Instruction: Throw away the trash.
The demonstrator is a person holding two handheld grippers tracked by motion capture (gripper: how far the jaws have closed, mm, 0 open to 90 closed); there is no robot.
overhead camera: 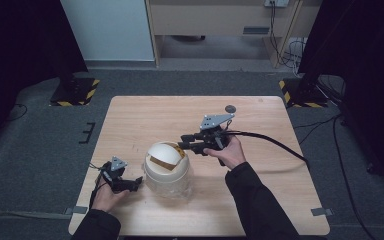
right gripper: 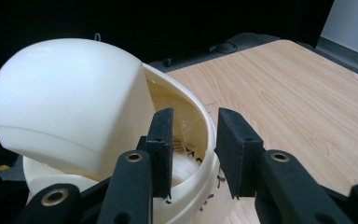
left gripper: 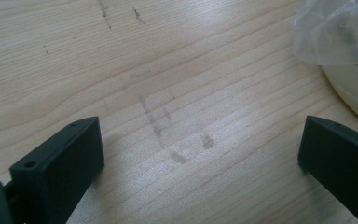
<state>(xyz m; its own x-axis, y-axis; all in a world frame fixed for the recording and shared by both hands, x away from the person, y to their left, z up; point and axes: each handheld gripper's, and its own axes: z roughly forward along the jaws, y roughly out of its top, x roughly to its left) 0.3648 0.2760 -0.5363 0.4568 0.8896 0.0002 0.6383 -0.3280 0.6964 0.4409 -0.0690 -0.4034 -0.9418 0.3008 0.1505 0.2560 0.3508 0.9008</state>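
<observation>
A wooden table [overhead camera: 145, 120] is seen from above, with grey carpet [overhead camera: 35, 150] around it. Near its front edge a cream bin [overhead camera: 167, 172] is placed, and its domed swing lid [right gripper: 70, 116] is tilted, so that the inside is shown. The right gripper [right gripper: 193, 149] is held at the bin's rim; its jaws are narrowly parted, one inside the rim and one outside. The left gripper [left gripper: 200, 158] is kept low just beside the bin, with its jaws wide apart and nothing between them.
</observation>
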